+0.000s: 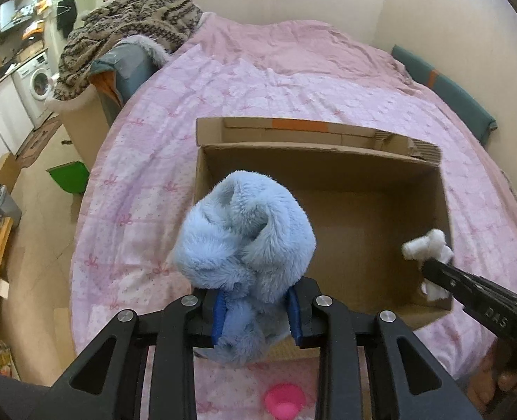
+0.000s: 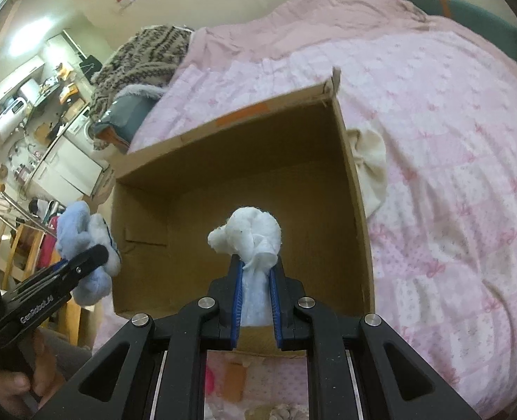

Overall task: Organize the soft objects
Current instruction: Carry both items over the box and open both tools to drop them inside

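— Start closest in. What did the left gripper have?

— Its blue pads were clenched on the blue plush toy, which bulged up out of the jaws at the centre of the left wrist view. The toy sat over the near left wall of the cardboard box, about on the rim rather than plainly inside.

— And the right gripper?

— Clamped on a white wad of soft cloth, low in the middle of its own view. That wad hung above the open box, with the brown floor showing behind it. In the left view the same wad appeared at the right edge, by the box's right wall.

— So which hand was nearer to a drop?

— The right one, I'd judge: its load was already over the opening. The left still needed to move rightward in its frame, inward over the box.

— Anything inside the box?

— It looked bare as far as I could see. Farther off, a cream cloth lay against the box's outside right wall on the pink bedspread.
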A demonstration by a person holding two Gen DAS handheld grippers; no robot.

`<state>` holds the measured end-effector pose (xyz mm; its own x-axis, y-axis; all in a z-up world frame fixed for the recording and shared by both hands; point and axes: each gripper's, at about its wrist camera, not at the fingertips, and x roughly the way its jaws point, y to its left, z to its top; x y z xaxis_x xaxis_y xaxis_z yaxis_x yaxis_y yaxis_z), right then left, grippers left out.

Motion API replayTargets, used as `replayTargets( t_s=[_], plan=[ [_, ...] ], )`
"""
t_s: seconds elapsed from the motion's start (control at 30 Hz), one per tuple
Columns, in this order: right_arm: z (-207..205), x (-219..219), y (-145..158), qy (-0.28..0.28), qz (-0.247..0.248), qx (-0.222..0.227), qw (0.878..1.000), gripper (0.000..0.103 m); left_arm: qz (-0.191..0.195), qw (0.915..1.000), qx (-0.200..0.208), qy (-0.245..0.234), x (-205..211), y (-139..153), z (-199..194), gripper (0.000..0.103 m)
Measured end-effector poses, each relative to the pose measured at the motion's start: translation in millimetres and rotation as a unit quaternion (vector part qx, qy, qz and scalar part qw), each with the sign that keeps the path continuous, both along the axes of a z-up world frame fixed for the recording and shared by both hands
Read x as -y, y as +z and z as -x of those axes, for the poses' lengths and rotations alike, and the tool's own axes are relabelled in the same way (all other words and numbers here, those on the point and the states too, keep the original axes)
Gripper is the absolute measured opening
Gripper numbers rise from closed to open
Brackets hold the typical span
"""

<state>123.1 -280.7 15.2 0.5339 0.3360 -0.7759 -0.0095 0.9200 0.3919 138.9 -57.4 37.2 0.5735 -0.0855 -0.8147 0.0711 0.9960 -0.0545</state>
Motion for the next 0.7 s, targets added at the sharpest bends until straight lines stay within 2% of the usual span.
replayTargets(
  t_s=[0.07,0.13,0.27,0.5,0.7],
  plan=[
    [-1,-2,-5,0.001,0.003,-0.006,1.0,0.016,0.011,0.9999,0.001,0.004,-2,-9,-3,0.026],
    [-2,-4,-10,0.002,0.006,-0.012,1.0,0.016,0.006,1.0,0.001,0.004,-1,-18,-6,0.027],
    [-4,-7,-17,0.002,0.023,-0.021,1.0,0.016,0.004,0.9997,-0.025,-0.002,1,-35,-12,0.027],
    [-9,-12,-31,0.001,0.039,-0.045,0.998,0.016,-0.012,0.9991,-0.036,-0.018,7,-51,-14,0.028],
    [-8,-17,-35,0.01,0.047,-0.047,0.998,0.016,-0.008,0.9992,-0.038,-0.008,5,-55,-14,0.028]
  ],
)
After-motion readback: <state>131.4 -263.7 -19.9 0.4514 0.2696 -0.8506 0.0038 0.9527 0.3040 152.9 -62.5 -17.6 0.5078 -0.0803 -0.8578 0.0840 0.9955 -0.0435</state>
